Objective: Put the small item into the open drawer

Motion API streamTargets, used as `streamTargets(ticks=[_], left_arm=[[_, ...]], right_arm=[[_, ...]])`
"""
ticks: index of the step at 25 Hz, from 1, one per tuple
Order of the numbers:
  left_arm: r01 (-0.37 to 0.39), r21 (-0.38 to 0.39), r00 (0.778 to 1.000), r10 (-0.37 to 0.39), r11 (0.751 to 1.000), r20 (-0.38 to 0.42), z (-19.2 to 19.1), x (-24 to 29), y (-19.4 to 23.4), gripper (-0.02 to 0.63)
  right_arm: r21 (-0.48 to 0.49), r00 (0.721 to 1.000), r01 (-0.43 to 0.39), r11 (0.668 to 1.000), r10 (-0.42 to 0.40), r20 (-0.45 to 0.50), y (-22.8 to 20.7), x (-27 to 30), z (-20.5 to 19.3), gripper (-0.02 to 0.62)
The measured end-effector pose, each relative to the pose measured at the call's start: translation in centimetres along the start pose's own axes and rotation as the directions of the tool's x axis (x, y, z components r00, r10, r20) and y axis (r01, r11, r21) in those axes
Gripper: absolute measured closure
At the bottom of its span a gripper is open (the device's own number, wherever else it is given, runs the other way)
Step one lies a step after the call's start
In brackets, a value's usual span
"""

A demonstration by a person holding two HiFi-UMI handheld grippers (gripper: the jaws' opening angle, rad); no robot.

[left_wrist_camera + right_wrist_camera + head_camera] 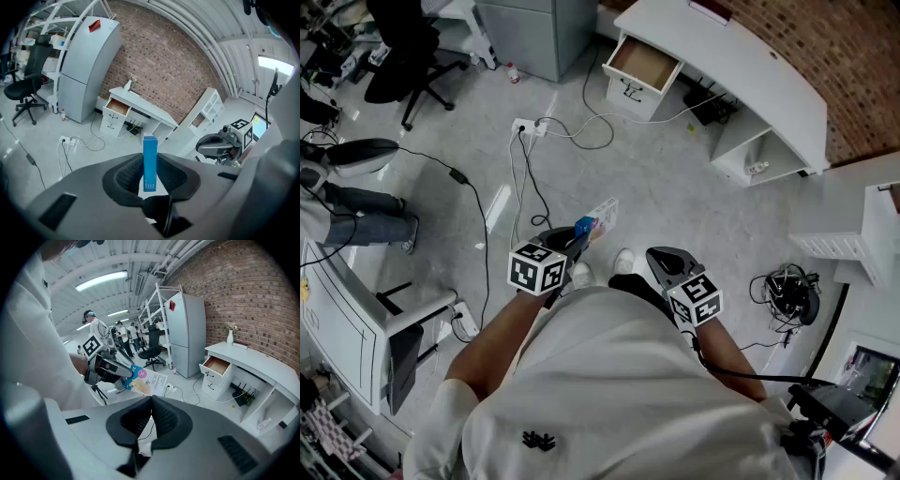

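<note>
My left gripper (150, 165) is shut on a small flat box (150, 152) with a blue edge, held upright between the pads. From above the box (599, 217) sticks out forward past the left gripper (578, 236), and it shows its white printed face (151, 381) in the right gripper view. At waist height beside it, my right gripper (660, 257) is shut with nothing in it (151, 405). The open drawer (643, 64) is the top one of a white pedestal under the curved white desk (741, 56), a few steps ahead; it also shows as the drawer (117, 107) and the drawer (218, 365).
A power strip (530, 127) and cables (586, 131) lie on the grey floor between me and the drawer. A black office chair (408, 56) and a grey cabinet (534, 33) stand at the back left. White shelves (853, 239) are on the right. People stand far behind (96, 329).
</note>
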State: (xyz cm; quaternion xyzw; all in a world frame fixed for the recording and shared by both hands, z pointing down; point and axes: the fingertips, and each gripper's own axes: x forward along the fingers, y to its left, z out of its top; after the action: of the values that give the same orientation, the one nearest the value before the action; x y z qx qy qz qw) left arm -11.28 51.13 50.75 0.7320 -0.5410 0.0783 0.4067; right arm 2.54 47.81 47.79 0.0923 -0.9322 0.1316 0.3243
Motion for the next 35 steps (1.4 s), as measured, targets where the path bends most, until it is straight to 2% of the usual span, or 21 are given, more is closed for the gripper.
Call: streamTargets(ticks=[6, 13, 17, 22, 23, 25, 27, 32, 35], left_arm=[[-0.031, 0.052, 0.999, 0.032, 0.998, -0.013, 0.4, 0.7, 0.0, 0.511], [-0.042, 0.062, 0.999, 0.043, 0.997, -0.029, 4.4, 5.8, -0.7, 0.511], [-0.067, 0.063, 0.997, 0.070, 0.996, -0.037, 7.8, 9.8, 0.8, 0.511], [-0.114, 0.064, 0.992, 0.117, 0.991, -0.050, 15.0, 16.3, 0.9, 0.511], [-0.123, 0.067, 0.991, 0.126, 0.990, -0.050, 16.3, 17.6, 1.5, 0.511], [-0.138, 0.082, 0.989, 0.142, 0.987, -0.049, 18.9, 20.2, 3.6, 0.511], [-0.153, 0.101, 0.986, 0.159, 0.983, -0.055, 21.6, 23.1, 5.5, 0.511], [-0.175, 0.120, 0.981, 0.184, 0.977, -0.069, 27.1, 29.9, 5.3, 0.511], [-0.177, 0.125, 0.978, 0.189, 0.976, -0.085, 29.0, 33.1, 4.8, 0.511]], right_arm=[[0.002, 1.000, 0.004, 1.000, -0.004, 0.000, 0.0, 0.0, -0.3, 0.566], [0.038, 1.000, 0.002, 0.999, -0.002, -0.004, -6.3, -0.4, 0.2, 0.566], [0.040, 1.000, -0.016, 0.999, 0.015, 0.016, -11.8, 1.4, 1.5, 0.565], [0.009, 0.998, -0.040, 0.999, 0.040, 0.052, -21.5, 1.3, 5.8, 0.561], [0.006, 0.997, -0.040, 0.999, 0.040, 0.063, -23.3, 1.7, 6.7, 0.558], [0.005, 0.997, -0.031, 0.999, 0.031, 0.075, -26.9, 3.3, 8.0, 0.509], [0.006, 0.997, -0.026, 1.000, 0.025, 0.076, -30.7, 4.7, 8.8, 0.508], [0.019, 0.997, -0.001, 1.000, 0.000, 0.076, -39.5, 3.4, 8.9, 0.542], [0.049, 0.997, 0.007, 0.999, -0.010, 0.076, -42.1, 2.0, 8.3, 0.560]])
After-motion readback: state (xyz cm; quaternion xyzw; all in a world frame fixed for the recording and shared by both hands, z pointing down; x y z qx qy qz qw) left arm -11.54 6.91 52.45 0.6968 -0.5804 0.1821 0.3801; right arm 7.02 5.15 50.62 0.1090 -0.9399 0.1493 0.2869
